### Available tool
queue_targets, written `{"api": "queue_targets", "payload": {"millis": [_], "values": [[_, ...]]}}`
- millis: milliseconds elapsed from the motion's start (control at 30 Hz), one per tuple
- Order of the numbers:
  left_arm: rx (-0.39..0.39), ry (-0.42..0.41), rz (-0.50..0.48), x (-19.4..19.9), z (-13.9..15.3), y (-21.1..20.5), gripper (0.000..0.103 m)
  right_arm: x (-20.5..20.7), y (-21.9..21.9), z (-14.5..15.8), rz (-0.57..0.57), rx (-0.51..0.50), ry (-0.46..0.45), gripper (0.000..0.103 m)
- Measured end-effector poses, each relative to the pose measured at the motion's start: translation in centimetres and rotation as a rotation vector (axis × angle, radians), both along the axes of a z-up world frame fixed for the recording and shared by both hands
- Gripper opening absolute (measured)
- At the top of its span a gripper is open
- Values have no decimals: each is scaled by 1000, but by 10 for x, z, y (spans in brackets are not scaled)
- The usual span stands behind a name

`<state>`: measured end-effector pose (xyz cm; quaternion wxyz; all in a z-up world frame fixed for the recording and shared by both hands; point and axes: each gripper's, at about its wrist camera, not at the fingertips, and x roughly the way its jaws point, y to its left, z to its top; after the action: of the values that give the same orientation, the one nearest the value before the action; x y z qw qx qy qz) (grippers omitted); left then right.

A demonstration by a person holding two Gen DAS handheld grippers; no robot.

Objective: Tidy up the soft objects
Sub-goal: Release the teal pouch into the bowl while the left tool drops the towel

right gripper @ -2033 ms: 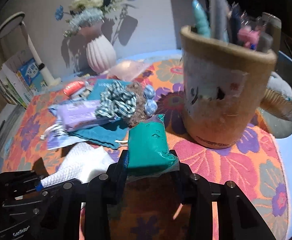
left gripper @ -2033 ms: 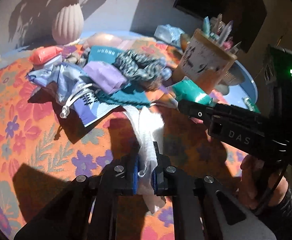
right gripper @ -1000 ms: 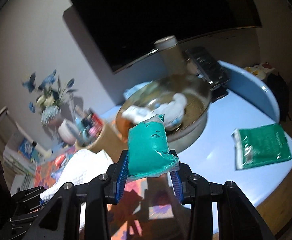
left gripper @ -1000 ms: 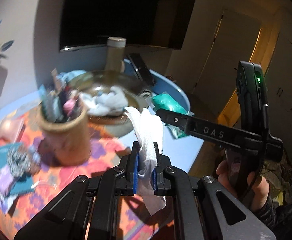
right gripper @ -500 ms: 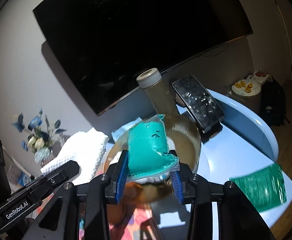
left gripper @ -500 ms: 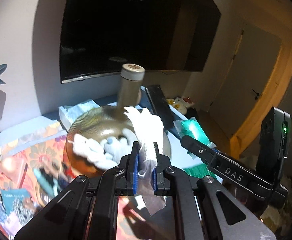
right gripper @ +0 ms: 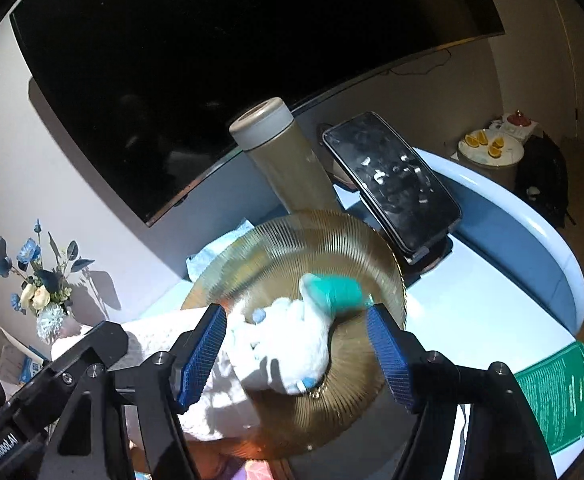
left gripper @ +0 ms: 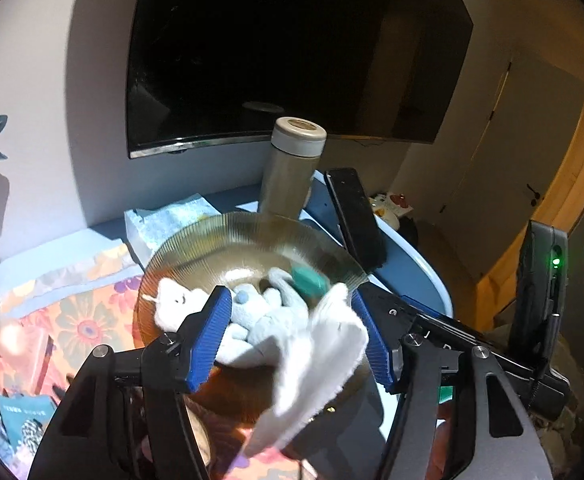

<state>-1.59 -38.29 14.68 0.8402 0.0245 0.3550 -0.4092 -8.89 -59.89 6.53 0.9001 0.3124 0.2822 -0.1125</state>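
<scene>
Both jaws have just been opening: the left gripper [left gripper: 292, 340] releases the white cloth [left gripper: 315, 364] at the ribbed bowl [right gripper: 331, 232]; the right gripper [right gripper: 295, 356], empty, has dropped the teal pouch [right gripper: 335, 290] inside. Other soft items remain on the bench [left gripper: 72, 320].

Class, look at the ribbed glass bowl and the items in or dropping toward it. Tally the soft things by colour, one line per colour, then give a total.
White: 2, the plush toy lying in the glass bowl and the white cloth falling at its rim.
Teal: 1, the teal packet, blurred, over the bowl.
Total: 3
</scene>
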Motion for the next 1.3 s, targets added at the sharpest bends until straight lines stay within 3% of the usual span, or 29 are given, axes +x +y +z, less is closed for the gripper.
{"api": "queue_targets", "payload": {"millis": [267,567,600,633,700,800,1000,1133,1300], "values": [[-7,-78,32,-27,18,26,60,-23,26,3,26,-16,13,71],[63,-87,93,12,29,-9,60,-52,34,15,-8,-63,20,71],[85,-75,105,17,26,-14,61,-53,31,14,-12,-60,23,71],[116,-34,91,24,19,-22,78,-53,27,12,-18,-52,29,71],[186,34,41,28,2,-33,94,-54,21,8,-22,-38,41,71],[244,21,45,22,-9,-36,94,-54,15,1,-19,-21,49,71],[295,56,-44,15,-7,-39,97,-55,18,-6,1,-7,54,71],[287,56,-45,11,-6,-40,97,-51,31,-2,40,-31,46,71],[259,129,-91,15,-9,-41,97,-36,43,4,67,-76,41,71]]}}
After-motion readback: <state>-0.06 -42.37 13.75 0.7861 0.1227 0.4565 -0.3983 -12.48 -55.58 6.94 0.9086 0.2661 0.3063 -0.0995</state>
